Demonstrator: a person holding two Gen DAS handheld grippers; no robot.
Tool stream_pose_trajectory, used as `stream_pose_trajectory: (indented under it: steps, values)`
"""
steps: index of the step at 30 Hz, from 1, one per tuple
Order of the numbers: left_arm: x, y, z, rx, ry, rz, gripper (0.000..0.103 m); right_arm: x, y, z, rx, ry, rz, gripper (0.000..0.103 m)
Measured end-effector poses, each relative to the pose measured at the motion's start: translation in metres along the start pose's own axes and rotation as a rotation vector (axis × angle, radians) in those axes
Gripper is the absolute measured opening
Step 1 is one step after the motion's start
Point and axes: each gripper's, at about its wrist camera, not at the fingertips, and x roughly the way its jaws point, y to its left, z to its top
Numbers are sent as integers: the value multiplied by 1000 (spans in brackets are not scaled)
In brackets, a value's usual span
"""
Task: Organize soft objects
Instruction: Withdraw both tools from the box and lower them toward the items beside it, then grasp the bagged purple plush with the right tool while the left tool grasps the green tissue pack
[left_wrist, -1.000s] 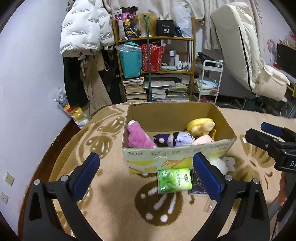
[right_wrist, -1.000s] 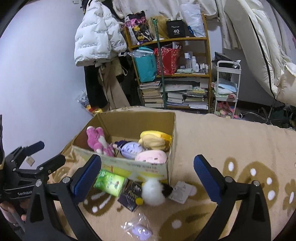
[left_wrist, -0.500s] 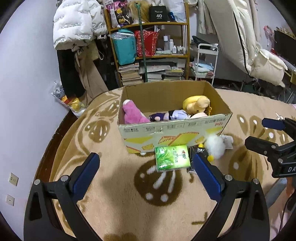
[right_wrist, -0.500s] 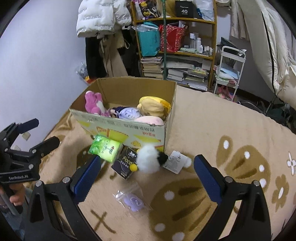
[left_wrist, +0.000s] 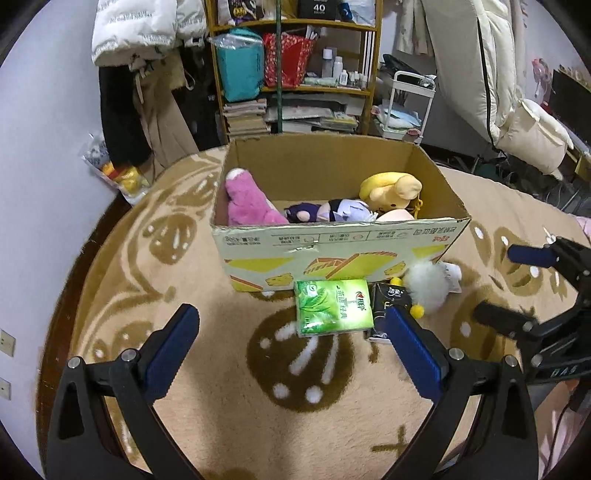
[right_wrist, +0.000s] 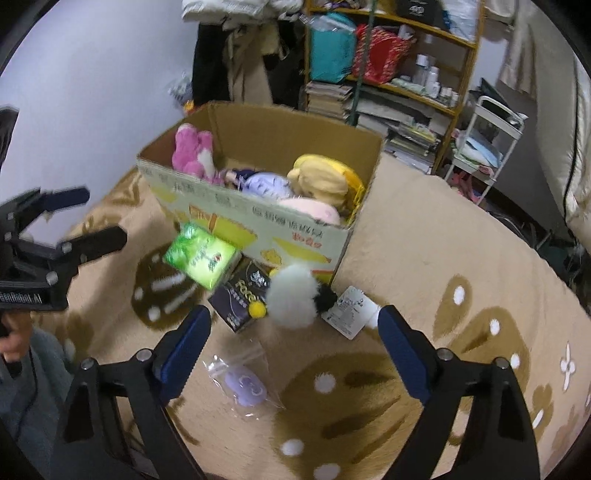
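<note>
Lying before the cardboard box (left_wrist: 332, 243): glossy green pack (left_wrist: 332, 312) (rectangular), fluffy white toy (right_wrist: 291, 297).

The rug (left_wrist: 207, 369) is tan with brown blotches and white dots. The brown cardboard box (left_wrist: 332, 254) shows yellow print and holds a pink plush (left_wrist: 247, 206), a yellow plush (left_wrist: 391, 188) and a purple doll (left_wrist: 332, 210). By it lie a green tissue pack (left_wrist: 332, 306), a black packet (right_wrist: 240, 299) and a white pompom (right_wrist: 291, 299).
</note>
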Motion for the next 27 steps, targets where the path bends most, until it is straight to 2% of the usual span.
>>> stream_pose_trajectory:
  steps: [5, 8, 14, 27]
  values:
    - [18, 0, 3, -7, 46, -53, 100, 18, 2, -2, -32, 70, 58, 86]
    - [30, -1, 3, 0, 74, -83, 100, 29, 4, -5, -47, 110, 86, 84]
    - [53, -13, 3, 41, 124, -124, 100, 47, 10, -13, -61, 186, 160, 84]
    - [93, -24, -3, 54, 208, -177, 100, 86, 40, -32, -123, 357, 214, 84]
